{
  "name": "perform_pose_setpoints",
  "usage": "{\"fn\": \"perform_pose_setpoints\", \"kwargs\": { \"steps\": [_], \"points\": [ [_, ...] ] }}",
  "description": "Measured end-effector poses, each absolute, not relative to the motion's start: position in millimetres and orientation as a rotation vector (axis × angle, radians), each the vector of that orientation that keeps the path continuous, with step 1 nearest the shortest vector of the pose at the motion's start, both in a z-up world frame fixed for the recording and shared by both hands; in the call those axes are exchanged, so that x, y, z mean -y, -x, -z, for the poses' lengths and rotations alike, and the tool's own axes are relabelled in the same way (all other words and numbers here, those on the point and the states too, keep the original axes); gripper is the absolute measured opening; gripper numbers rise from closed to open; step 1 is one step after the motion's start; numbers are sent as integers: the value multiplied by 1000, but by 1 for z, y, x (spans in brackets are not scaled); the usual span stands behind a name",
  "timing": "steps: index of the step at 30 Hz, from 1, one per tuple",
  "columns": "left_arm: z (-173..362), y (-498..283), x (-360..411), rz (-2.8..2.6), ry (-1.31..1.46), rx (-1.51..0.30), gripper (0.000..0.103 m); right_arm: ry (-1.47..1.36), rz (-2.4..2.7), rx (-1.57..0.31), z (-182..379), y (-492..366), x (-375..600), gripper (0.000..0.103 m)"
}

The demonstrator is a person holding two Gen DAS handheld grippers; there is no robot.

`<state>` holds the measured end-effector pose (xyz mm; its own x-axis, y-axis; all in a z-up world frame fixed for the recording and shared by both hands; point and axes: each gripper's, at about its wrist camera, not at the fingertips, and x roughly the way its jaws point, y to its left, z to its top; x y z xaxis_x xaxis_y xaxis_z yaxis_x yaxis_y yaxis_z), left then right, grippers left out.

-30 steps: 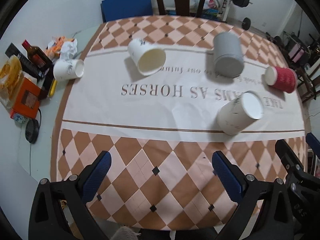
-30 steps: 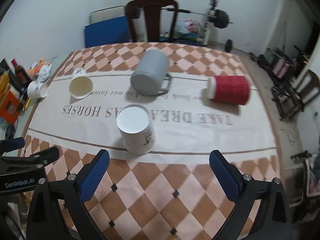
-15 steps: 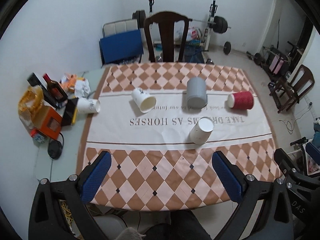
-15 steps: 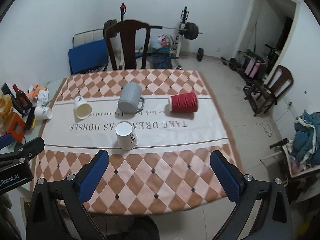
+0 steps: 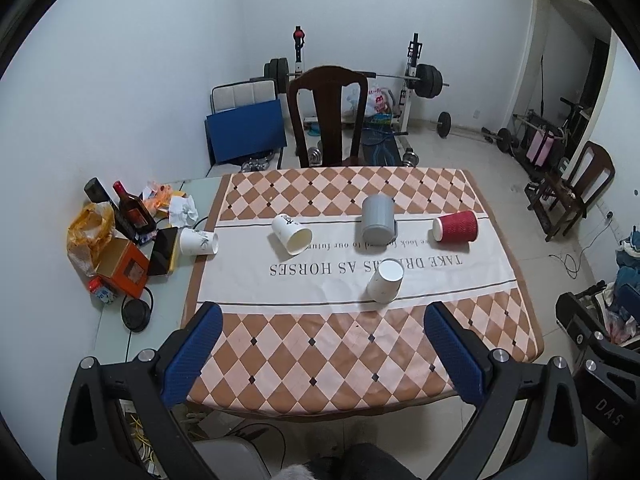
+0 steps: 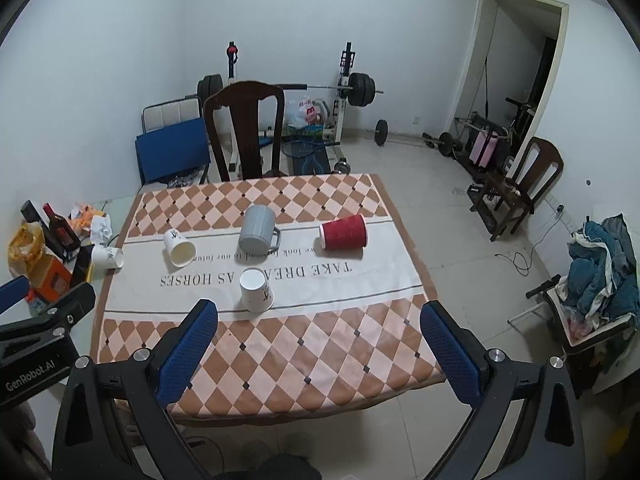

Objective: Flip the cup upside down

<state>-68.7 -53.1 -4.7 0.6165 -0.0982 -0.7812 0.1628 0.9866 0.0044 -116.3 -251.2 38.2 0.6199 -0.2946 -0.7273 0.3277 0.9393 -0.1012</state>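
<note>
- We see the white paper cup (image 5: 385, 281) standing inverted on the tablecloth's white band (image 5: 460, 280), apparently flipped already.
- Our left gripper (image 5: 326, 354) and right gripper (image 6: 320, 350), both spread and empty, could topple it by returning carelessly.

Dark wooden chair (image 5: 327, 116) behind table's far edge. Barbell rack (image 5: 414, 80) against back wall, blue panel (image 5: 245, 130) leaning beside it. Left table margin: dark bottle (image 5: 134, 212), orange box (image 5: 122, 266), crumpled paper (image 5: 183, 210), yellow bag (image 5: 86, 232). Second chair (image 6: 520, 184) at doorway.
</note>
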Motion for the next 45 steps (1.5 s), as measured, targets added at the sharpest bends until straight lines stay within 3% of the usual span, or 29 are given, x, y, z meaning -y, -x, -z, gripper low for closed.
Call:
{"fn": "perform_pose_setpoints", "kwargs": {
  "steps": [13,26,45],
  "points": [
    [-8,78,62,109,-82,-939,103,-44,339,-858,-64,118,256,102],
    [5,82,65,104,-78,-1033,103,-24,294,-934,-48,105,265,102],
    [2,85,66,82,-78,-1030,103,-11,267,-966,-39,106,273,103]
  ]
}}
